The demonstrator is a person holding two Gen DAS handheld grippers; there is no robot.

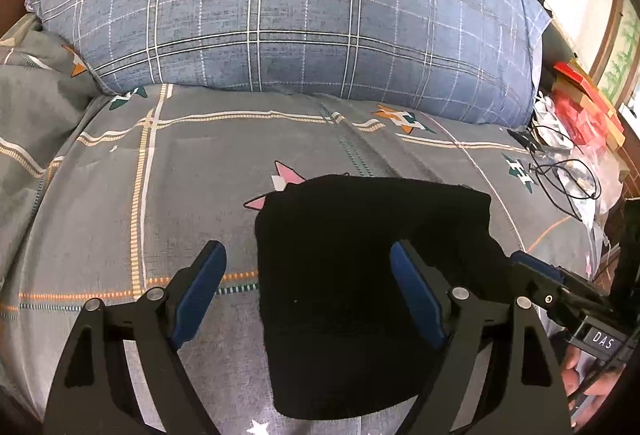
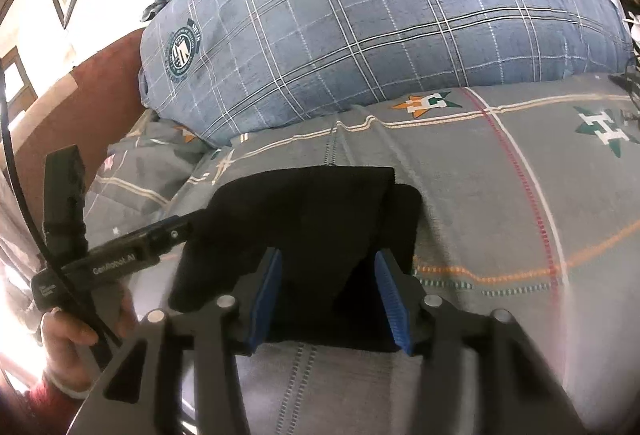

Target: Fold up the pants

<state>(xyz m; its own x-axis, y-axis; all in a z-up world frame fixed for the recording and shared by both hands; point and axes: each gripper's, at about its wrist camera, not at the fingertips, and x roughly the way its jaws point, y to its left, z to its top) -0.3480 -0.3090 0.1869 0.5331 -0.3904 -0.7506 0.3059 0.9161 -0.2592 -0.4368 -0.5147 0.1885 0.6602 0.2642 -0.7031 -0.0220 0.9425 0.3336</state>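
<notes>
The black pants (image 1: 360, 275) lie folded into a compact block on the grey patterned bed sheet (image 1: 120, 195). My left gripper (image 1: 308, 267) is open, its jaws wide apart, low over the pants' left edge; nothing is between the pads. In the right wrist view the pants (image 2: 320, 219) show layered folds. My right gripper (image 2: 328, 271) is open over their near edge, its blue pads apart and straddling the cloth. The right gripper's tip (image 1: 536, 271) shows at the pants' right edge. The left gripper (image 2: 172, 227) touches the pants' left side.
A big blue plaid pillow (image 1: 300, 3) lies across the head of the bed behind the pants. Red boxes (image 1: 584, 103) and black cables (image 1: 568, 175) sit off the bed's right side. A wooden headboard (image 2: 104, 83) stands to the left.
</notes>
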